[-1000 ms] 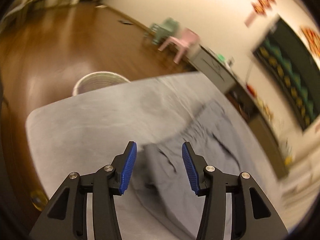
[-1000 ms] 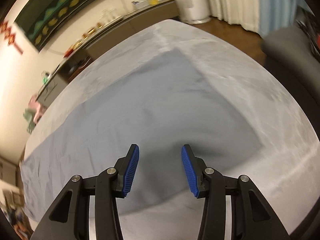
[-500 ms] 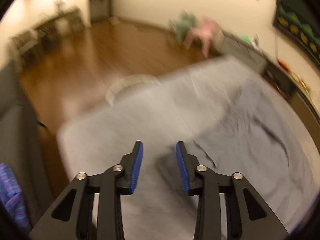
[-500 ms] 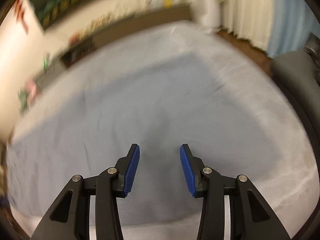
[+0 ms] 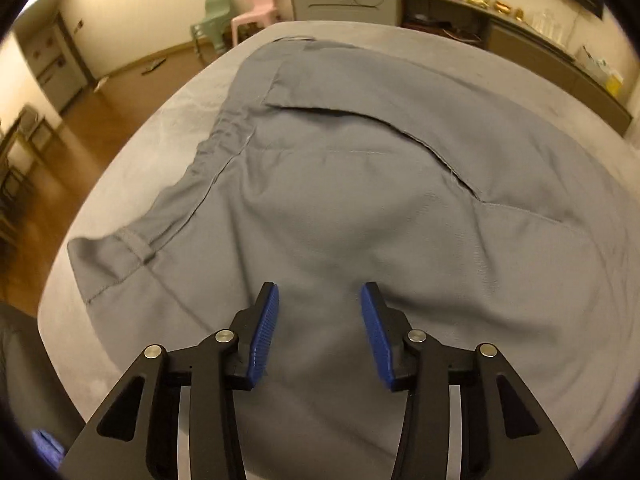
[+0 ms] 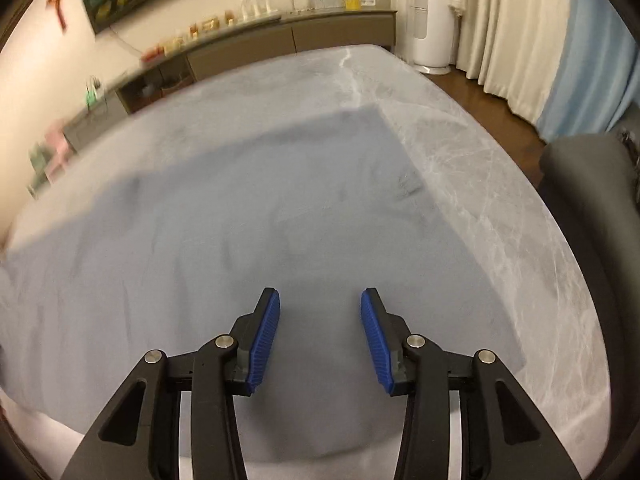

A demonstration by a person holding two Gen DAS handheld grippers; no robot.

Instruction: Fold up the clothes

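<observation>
A grey pair of trousers (image 5: 360,200) lies spread on a grey marbled table (image 5: 160,120). In the left wrist view I see its waistband end with a belt loop (image 5: 136,246) at the left and a slanted pocket seam. My left gripper (image 5: 319,312) is open and empty, just above the cloth near the waist. In the right wrist view the trouser legs (image 6: 260,220) stretch away to a straight hem at the far right. My right gripper (image 6: 320,312) is open and empty over the cloth near the table's front edge.
A dark chair (image 6: 588,184) stands right of the table (image 6: 500,208). A long low cabinet (image 5: 500,28) runs along the far wall. A pink chair (image 5: 256,4) and a green chair (image 5: 212,20) stand on the wooden floor (image 5: 60,160). Curtains (image 6: 520,40) hang at the right.
The left gripper has swung right from the table's left corner to over the trousers' waist area. The right gripper has shifted slightly over the legs. Both stay open.
</observation>
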